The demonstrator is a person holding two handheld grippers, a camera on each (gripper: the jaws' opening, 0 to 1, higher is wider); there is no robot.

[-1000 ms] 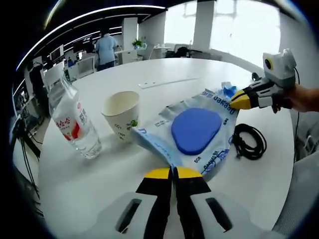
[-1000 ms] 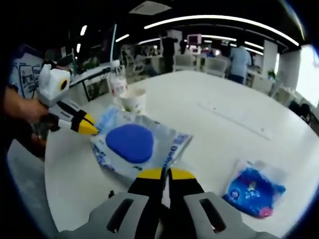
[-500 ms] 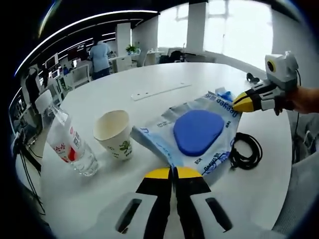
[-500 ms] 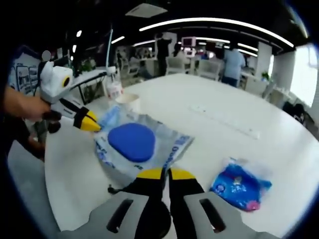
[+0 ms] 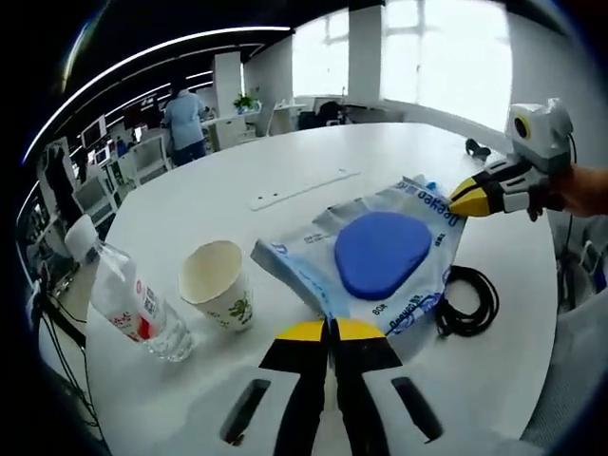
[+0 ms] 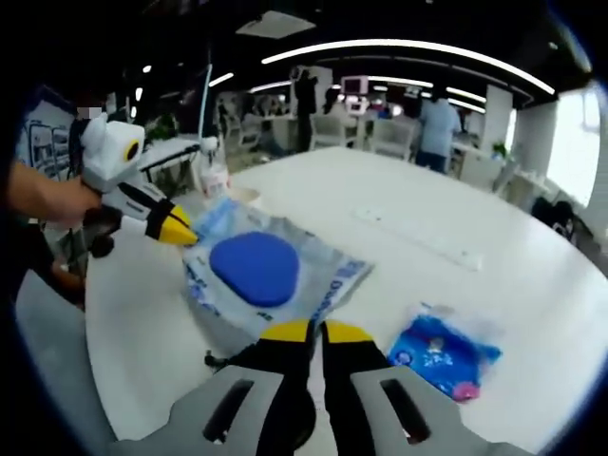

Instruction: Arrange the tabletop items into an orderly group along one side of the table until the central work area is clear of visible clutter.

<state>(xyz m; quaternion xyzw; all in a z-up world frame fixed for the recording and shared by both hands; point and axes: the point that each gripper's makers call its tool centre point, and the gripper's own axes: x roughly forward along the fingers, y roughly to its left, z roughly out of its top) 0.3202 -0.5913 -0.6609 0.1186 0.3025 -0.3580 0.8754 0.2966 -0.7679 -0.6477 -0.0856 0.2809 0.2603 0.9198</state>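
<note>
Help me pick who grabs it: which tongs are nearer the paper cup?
Left. The left tongs sit just beside the paper cup, while the right tongs hover beyond the clear bag holding a blue pad, on its far side.

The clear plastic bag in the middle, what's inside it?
The bag holds a flat blue rounded pad, plain through the clear film. Blue print runs along its edges. Whatever lies under the pad is covered.

The clear plastic bag [image 5: 380, 256] with the blue pad carries blue letters along its edges, too bent to read. The water bottle [image 5: 128, 304] has a red and white label, its characters unreadable.
</note>
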